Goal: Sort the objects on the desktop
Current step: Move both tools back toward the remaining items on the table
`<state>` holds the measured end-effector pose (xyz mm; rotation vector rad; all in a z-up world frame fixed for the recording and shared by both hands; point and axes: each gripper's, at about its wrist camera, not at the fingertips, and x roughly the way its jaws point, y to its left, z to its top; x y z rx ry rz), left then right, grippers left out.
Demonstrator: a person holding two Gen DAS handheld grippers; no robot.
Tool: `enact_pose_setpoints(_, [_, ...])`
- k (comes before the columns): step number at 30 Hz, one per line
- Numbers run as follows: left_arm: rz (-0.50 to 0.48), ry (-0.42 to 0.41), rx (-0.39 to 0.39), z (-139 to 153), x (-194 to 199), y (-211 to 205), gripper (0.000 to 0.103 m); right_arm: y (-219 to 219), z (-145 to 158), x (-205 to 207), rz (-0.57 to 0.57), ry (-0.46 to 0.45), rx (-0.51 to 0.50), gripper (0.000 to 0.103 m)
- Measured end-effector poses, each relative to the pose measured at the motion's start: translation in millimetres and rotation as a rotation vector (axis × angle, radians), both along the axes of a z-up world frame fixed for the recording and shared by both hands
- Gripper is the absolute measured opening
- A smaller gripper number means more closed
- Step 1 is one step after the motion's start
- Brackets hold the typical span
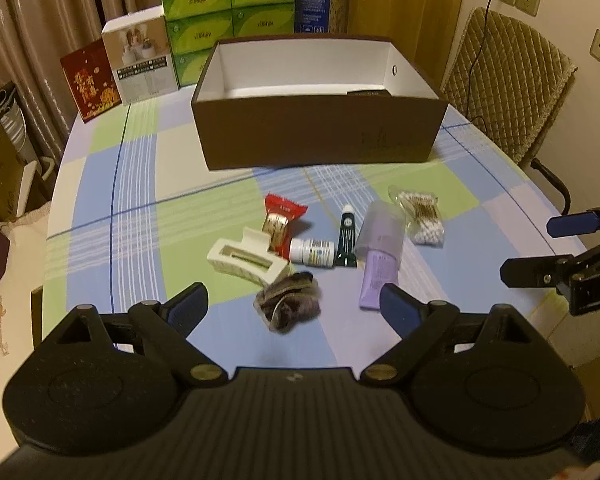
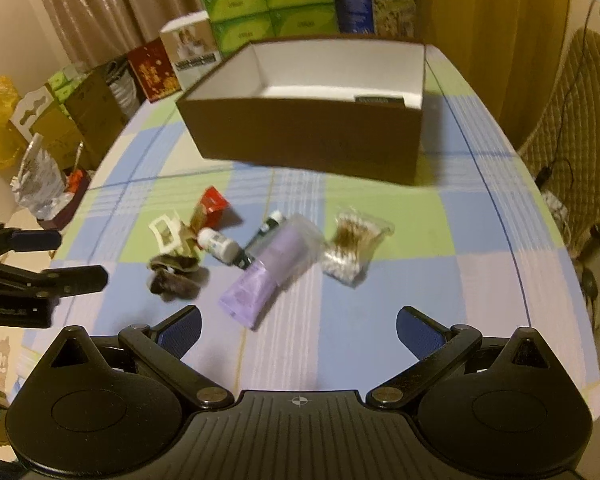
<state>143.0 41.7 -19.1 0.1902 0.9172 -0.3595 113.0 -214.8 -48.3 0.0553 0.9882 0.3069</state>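
Just ahead of the wide-open, empty left gripper (image 1: 294, 306) lies a dark scrunchie (image 1: 288, 306), between its fingertips, while the open right gripper (image 2: 298, 330) hovers nearer the purple tube (image 2: 268, 272), whose long axis slants away rightward.

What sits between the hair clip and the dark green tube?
A small white bottle lies on its side between the hair clip and the tube, clearest in the left wrist view.
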Motion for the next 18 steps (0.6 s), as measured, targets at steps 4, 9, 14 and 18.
enact_pose_setpoints(4, [0.000, 0.017, 0.001, -8.9, -0.2, 3.4, 0.090, -5.2, -11.2, 0.6, -0.018, 0.030, -0.007, 0.101])
enact_pose_setpoints(9, [-0.003, 0.029, 0.003, -17.4, 3.7, 4.0, 0.089, -9.7, -23.8, 3.1, -0.042, 0.061, -0.010, 0.101])
enact_pose_setpoints(14, [-0.017, 0.032, 0.002, -28.1, 9.3, 2.0, 0.085, -15.6, -31.4, 8.6, -0.074, 0.070, -0.004, 0.101])
enact_pose_setpoints(18, [-0.027, 0.039, 0.000, -37.8, 14.8, 0.1, 0.081, -21.5, -37.0, 14.3, -0.099, 0.076, 0.010, 0.101])
